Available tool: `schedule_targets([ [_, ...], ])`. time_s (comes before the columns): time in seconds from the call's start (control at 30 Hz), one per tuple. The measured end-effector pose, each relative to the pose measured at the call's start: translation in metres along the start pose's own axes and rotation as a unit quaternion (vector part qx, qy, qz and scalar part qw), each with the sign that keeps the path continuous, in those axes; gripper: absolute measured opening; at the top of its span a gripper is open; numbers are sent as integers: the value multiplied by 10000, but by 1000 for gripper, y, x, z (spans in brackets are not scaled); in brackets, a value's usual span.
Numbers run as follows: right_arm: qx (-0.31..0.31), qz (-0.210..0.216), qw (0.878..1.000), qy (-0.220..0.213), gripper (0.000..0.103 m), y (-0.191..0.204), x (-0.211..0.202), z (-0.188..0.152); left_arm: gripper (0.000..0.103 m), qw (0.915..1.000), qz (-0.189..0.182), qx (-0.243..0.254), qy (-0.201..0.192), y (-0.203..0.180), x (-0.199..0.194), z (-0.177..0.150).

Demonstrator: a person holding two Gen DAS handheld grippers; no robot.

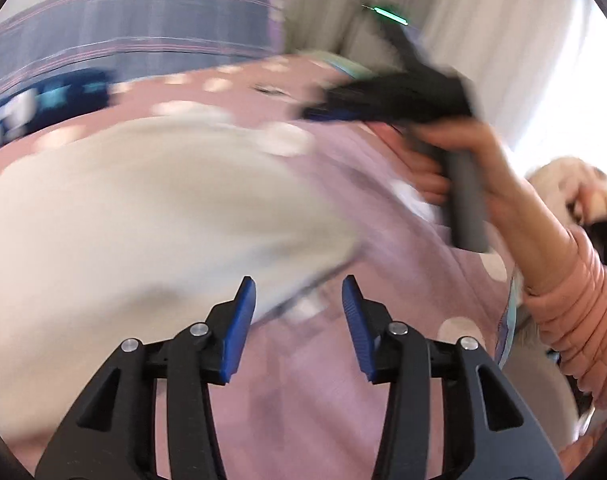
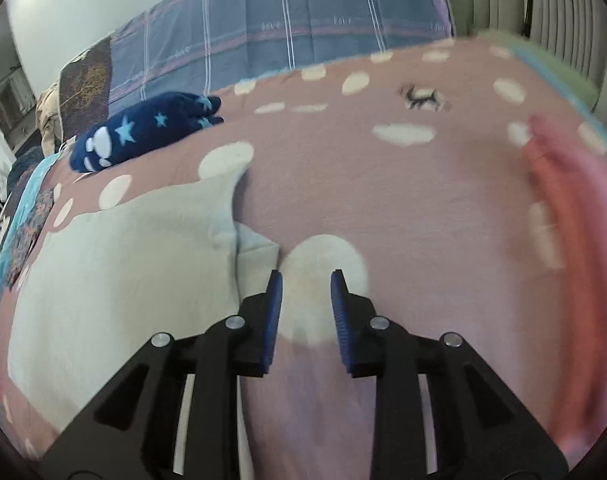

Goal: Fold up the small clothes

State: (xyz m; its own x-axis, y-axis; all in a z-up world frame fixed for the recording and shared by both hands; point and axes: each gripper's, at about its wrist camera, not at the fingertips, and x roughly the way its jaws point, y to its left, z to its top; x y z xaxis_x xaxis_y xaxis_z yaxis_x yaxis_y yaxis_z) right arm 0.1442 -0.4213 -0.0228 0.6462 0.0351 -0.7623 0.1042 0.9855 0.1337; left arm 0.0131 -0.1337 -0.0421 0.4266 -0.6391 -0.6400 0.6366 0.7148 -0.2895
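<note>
Left tongs [image 1: 299,296] stand open and empty above the edge of a cream garment [image 1: 143,208] lying flat on the pink dotted bedspread [image 1: 323,380]. Right tongs [image 2: 306,292], parted and gripping nothing, hang over a white dot just right of the cream garment. A folded navy star-print garment [image 2: 143,132] rests farther back near a blue checked pillow [image 2: 283,28].
</note>
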Motion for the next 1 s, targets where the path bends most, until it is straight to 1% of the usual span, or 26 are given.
schedule_targets([
  [0.03,-58,38,10000,-26,30,3,-9,-2,49,9996,149,-204,-131,15,-18,-6],
  [0.07,-166,119,9998,-69,33,10,-25,-6,50,9978,384,-447,-304,32,-41,-16],
  [0.1,-302,192,9993,-113,33,20,-36,-10,50,9940,680,-704,-493,53,-64,-24],
  [0.13,-471,271,9984,-146,35,32,-44,-13,50,9881,990,-960,-681,71,-87,-34],
  [0.17,-655,346,9971,-168,37,45,-50,-17,50,9825,1212,-1159,-811,83,-103,-41],
  [0.2,-1044,478,9932,-203,39,73,-59,-25,50,9727,1504,-1466,-987,102,-127,-54],
  [0.23,-1289,567,9898,-218,43,92,-62,-30,50,9619,1768,-1749,-1135,121,-150,-69],
  [0.27,-1729,724,9820,-242,45,125,-67,-41,50,9505,2062,-1971,-1231,138,-168,-84],
  [0.3,-2019,838,9755,-251,46,149,-67,-48,50,9421,2287,-2100,-1268,148,-181,-93],
  [0.33,-2405,1033,9648,-250,47,181,-68,-60,50,9347,2474,-2204,-1287,155,-191,-102],
  [0.37,-2632,1159,9574,-251,47,203,-68,-69,50,9258,2669,-2338,-1301,165,-204,-117],
  [0.47,-3523,1619,9213,-301,47,283,-71,-113,50,9133,2823,-2610,-1342,182,-218,-133],
  [0.5,-3923,1790,9016,-345,47,312,-72,-133,50,9101,2817,-2719,-1355,189,-223,-143],
  [0.53,-4358,1891,8789,-427,48,336,-73,-153,50,9088,2812,-2764,-1365,193,-226,-148],
  [0.57,-4659,1903,8626,-517,49,352,-75,-167,50,9075,2805,-2803,-1387,199,-228,-153],
  [0.6,-5048,1822,8411,-674,49,373,-74,-186,51,9064,2784,-2846,-1413,209,-227,-154],
  [0.63,-5320,1665,8262,-817,49,389,-71,-202,51,9058,2762,-2877,-1432,214,-228,-154],
  [0.67,-5450,1559,8191,-880,49,398,-68,-209,51,9053,2723,-2917,-1455,220,-230,-161],
  [0.73,-5696,1311,8060,-937,49,416,-56,-224,51,9055,2622,-2986,-1493,228,-232,-163],
  [0.77,-5779,1130,8022,-988,49,421,-50,-229,51,9059,2592,-2990,-1513,230,-235,-167],
  [0.83,-5881,714,7980,-1111,49,430,-37,-235,52,9065,2578,-2957,-1561,233,-236,-168],
  [0.87,-5896,608,7972,-1145,49,436,-32,-234,53,9066,2578,-2941,-1587,234,-238,-167],
  [0.9,-5916,477,7956,-1213,49,440,-26,-236,57,9066,2569,-2935,-1609,236,-239,-167],
  [0.97,-5949,378,7925,-1290,49,447,-19,-237,58,9066,2555,-2920,-1657,239,-242,-168],
  [1.0,-5957,347,7910,-1352,49,445,-16,-239,58,9066,2556,-2916,-1666,240,-243,-168],
])
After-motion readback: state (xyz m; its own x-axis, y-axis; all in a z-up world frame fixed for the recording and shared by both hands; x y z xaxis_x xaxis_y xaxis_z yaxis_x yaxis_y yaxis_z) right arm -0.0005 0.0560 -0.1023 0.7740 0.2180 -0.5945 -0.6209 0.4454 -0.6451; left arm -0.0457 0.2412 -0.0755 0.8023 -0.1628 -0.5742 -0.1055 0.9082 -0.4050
